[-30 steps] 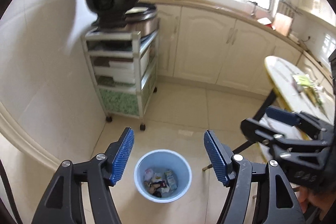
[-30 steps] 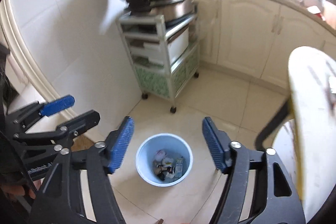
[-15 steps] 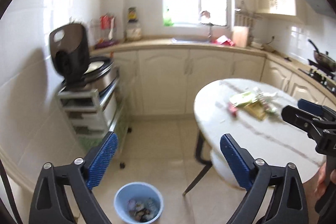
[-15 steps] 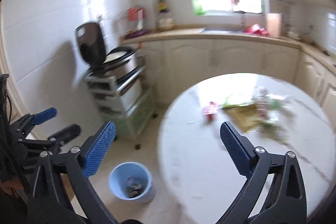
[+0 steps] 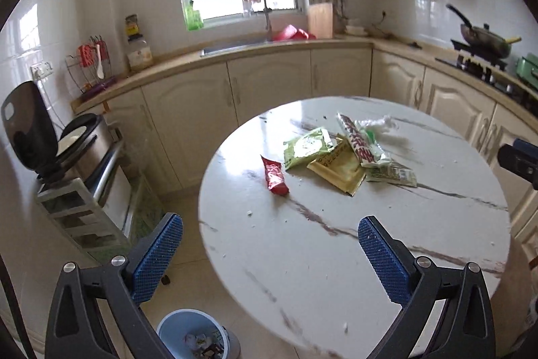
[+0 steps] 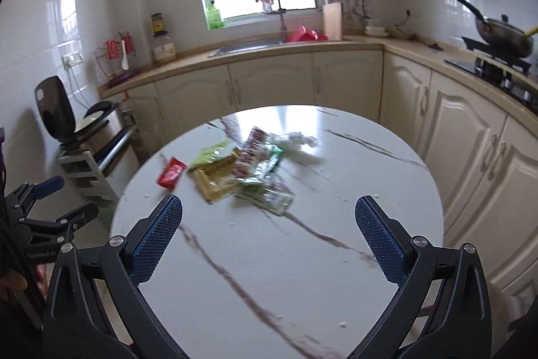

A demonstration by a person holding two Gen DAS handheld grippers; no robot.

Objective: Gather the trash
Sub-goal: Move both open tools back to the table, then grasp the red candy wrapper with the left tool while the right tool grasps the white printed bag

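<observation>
Several snack wrappers lie on the round white marble table (image 5: 370,251): a red packet (image 5: 275,180), a green packet (image 5: 307,148), a gold packet (image 5: 339,169), a red-and-white wrapper (image 5: 361,140) and a crumpled white tissue (image 5: 380,123). They also show in the right wrist view, red packet (image 6: 170,172) and gold packet (image 6: 215,180). My left gripper (image 5: 270,258) is open and empty, over the table's near left edge. My right gripper (image 6: 269,236) is open and empty above the table's near side. A blue bin (image 5: 193,340) with trash stands on the floor below left.
A metal cart (image 5: 84,190) with an open rice cooker (image 5: 50,137) stands by the left wall. Cream cabinets and a counter with a sink (image 5: 242,46) run along the back. A stove with a pan (image 5: 484,42) is at the right.
Both grippers have swung up from over the blue bin on the floor to face the table with the wrappers. Both have stayed open and empty.
</observation>
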